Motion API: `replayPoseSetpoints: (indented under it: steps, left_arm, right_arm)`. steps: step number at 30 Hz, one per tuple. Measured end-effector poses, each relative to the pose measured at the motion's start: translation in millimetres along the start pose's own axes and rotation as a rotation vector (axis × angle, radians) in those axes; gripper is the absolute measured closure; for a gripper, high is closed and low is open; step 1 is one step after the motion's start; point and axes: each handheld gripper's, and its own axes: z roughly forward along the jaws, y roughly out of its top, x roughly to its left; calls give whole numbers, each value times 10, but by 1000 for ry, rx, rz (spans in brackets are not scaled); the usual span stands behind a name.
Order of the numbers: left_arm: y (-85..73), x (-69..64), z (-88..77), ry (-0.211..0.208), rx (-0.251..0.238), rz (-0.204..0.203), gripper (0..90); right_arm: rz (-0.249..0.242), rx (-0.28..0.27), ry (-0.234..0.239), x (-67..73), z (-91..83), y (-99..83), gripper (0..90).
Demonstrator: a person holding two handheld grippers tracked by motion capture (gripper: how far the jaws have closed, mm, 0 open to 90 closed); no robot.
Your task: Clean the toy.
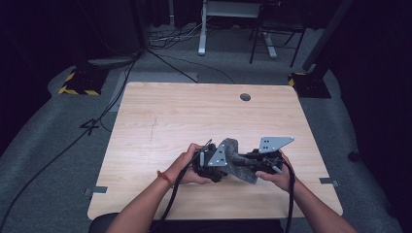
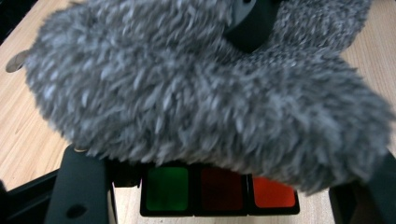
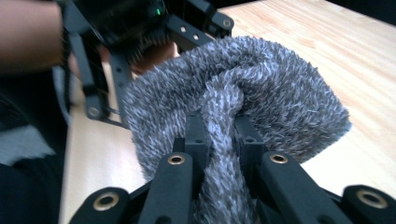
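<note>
A grey fuzzy cloth (image 1: 232,149) hangs between the two grippers over the front middle of the wooden table (image 1: 160,121). My right gripper (image 3: 223,135) is shut on a bunched fold of the cloth (image 3: 280,93). My left gripper (image 2: 217,198) is shut; between its jaws sits a small black cube with green, dark red and orange tiles (image 2: 219,190). The cloth (image 2: 201,93) drapes over the cube and hides its top. In the high view the left gripper (image 1: 214,162) and the right gripper (image 1: 245,162) point at each other, almost touching.
A round cable hole (image 1: 245,97) sits near the table's far edge. Behind the table stand a white desk leg (image 1: 202,29), a chair frame (image 1: 277,34) and yellow-and-black stand bases (image 1: 80,82). Cables run over the grey floor at left.
</note>
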Motion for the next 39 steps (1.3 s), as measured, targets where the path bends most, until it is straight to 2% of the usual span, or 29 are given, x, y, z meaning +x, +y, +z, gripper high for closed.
replayPoseSetpoints:
  steps: [2,6,8,11,16,18,20,22,25,28,30,33,35,39]
  left_arm:
    - [-3,16,-25,4,-17,-10,339]
    - [-2,56,-118,1,-75,-38,339]
    - [7,74,-174,-11,-117,-53,339]
    - [19,78,-230,-1,-128,-46,339]
    - [18,128,-312,13,-155,-54,339]
    - [2,143,-328,21,-153,-51,339]
    - [-19,153,-325,12,-149,-63,339]
    - [-27,141,-287,9,-132,-57,339]
    - [-18,94,-201,-13,-112,-52,339]
    - [19,33,-176,-30,-114,-36,339]
    - [43,16,-196,-36,-128,-33,339]
    - [70,21,-278,-43,-166,-40,339]
    - [77,36,-337,-26,-181,-38,339]
    - [34,122,-407,-12,-195,-60,339]
  right_arm:
    - [-20,14,-30,11,11,-3,803]
    - [34,19,-46,-90,23,-61,804]
    - [42,62,-68,-123,61,-100,804]
    - [66,90,-53,-165,126,-163,804]
    - [60,158,-49,-162,195,-200,803]
    - [58,149,-43,-144,185,-191,804]
    - [50,93,-36,-124,114,-136,803]
    - [35,49,-28,-85,54,-88,803]
    - [13,4,-40,-23,-2,-24,803]
    - [32,-23,-56,-48,-26,-25,802]
    - [44,-8,-68,-84,-6,-46,801]
    - [49,46,-84,-127,55,-95,802]
    - [51,86,-80,-145,87,-122,802]
    - [33,118,-56,-106,132,-132,802]
